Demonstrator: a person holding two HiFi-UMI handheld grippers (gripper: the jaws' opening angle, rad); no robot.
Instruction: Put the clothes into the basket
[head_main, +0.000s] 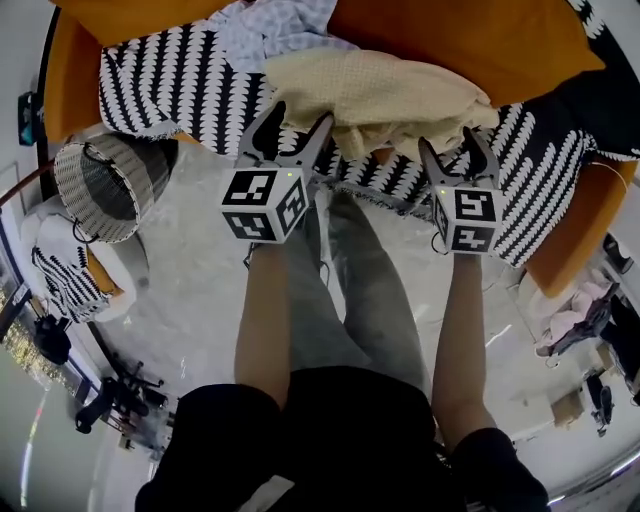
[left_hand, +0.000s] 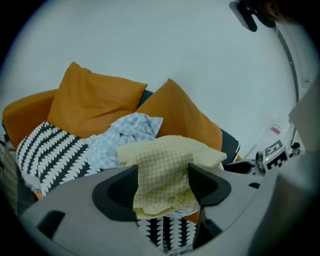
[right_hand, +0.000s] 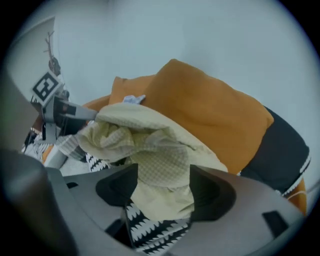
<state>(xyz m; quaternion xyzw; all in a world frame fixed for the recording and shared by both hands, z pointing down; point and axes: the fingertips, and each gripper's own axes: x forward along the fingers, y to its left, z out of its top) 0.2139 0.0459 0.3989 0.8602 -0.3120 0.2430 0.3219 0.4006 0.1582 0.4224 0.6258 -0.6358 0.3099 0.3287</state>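
Now left hand-held gripper (head_main: 300, 118) jaws wide, right hand-held gripper (head_main: 448, 142) jaws wide, cream cloth (head_main: 380, 90) between each pair, ungripped

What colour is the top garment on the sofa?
Pale yellow garment, fine checked weave; clearest in the left gripper view.

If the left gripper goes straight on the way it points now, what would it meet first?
Probably the pale yellow cloth, seen directly between the open jaws of the left gripper; its depth is unclear.
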